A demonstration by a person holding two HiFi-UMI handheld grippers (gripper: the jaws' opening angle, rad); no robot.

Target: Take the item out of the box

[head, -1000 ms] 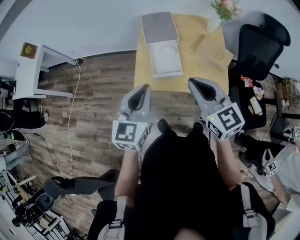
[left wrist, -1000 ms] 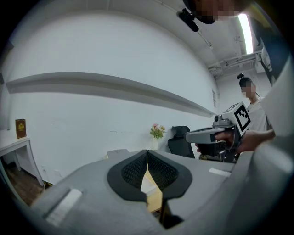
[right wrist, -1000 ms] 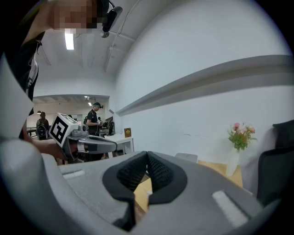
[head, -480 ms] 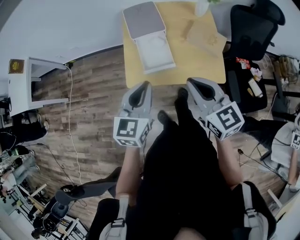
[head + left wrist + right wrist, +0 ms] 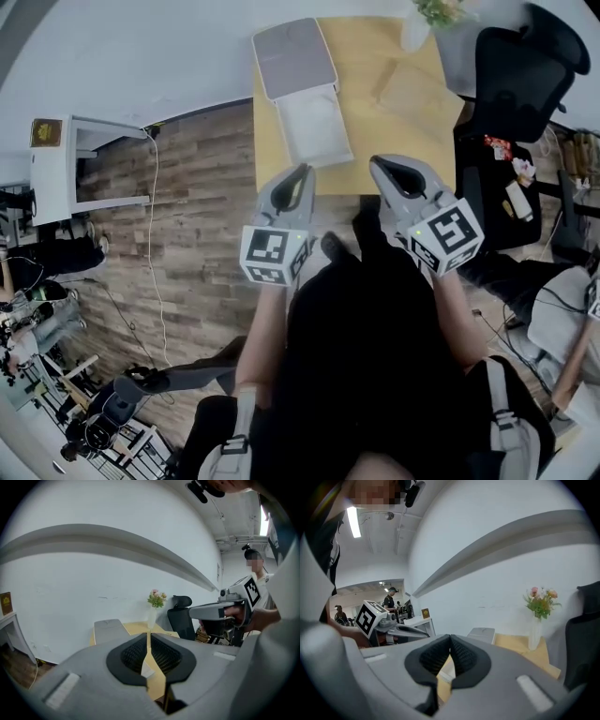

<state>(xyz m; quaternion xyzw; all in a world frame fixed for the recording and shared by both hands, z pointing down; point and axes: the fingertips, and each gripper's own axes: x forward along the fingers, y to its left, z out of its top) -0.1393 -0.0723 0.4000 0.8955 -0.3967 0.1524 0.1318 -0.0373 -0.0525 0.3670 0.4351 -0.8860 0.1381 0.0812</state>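
Up at the top centre of the head view, one open box (image 5: 292, 58) sits on the table (image 5: 394, 161). Its item is presumably inside, though I can't make it out. My two grippers, the left gripper (image 5: 302, 173) and the right gripper (image 5: 380, 167), hang short of it, probably lining up. Low in the left gripper view, my jaws meet on nothing. The right gripper view shows the same, closed and empty.

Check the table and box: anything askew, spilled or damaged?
Nothing stands out. The box sits flat on the table with its lid folded back, the vase stands upright at the far edge, and nothing looks spilled. The left tongs and right tongs are shut and empty.
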